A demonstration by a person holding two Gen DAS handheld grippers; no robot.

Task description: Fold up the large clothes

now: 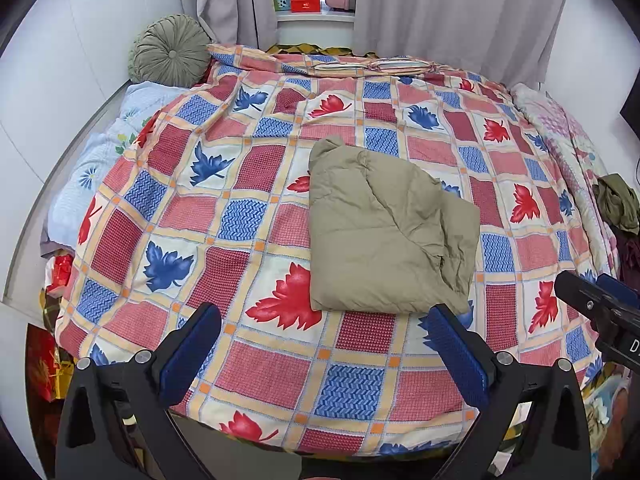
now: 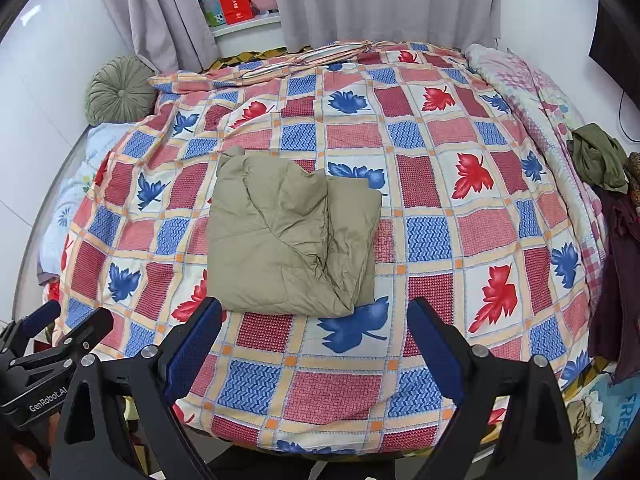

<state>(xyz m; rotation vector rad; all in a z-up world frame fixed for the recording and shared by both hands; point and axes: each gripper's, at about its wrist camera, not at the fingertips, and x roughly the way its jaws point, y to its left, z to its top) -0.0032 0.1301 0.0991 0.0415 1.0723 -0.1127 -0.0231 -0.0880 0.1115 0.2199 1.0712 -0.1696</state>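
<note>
A khaki padded garment [image 1: 384, 232] lies folded into a rough square on the leaf-patterned bedspread [image 1: 248, 184]; it also shows in the right wrist view [image 2: 288, 232]. My left gripper [image 1: 324, 316] is open and empty, held back from the garment's near edge above the bed's front. My right gripper [image 2: 314, 308] is open and empty, just short of the garment's near edge. The right gripper shows at the right edge of the left wrist view [image 1: 600, 308]. The left gripper shows at the lower left of the right wrist view [image 2: 52, 328].
A round green cushion [image 1: 170, 52] and a pale blue quilt [image 1: 100, 160] lie at the bed's left. A pink quilt [image 2: 532, 92] and a heap of dark clothes [image 2: 600, 160] lie along the right side. Grey curtains [image 1: 460, 8] hang behind.
</note>
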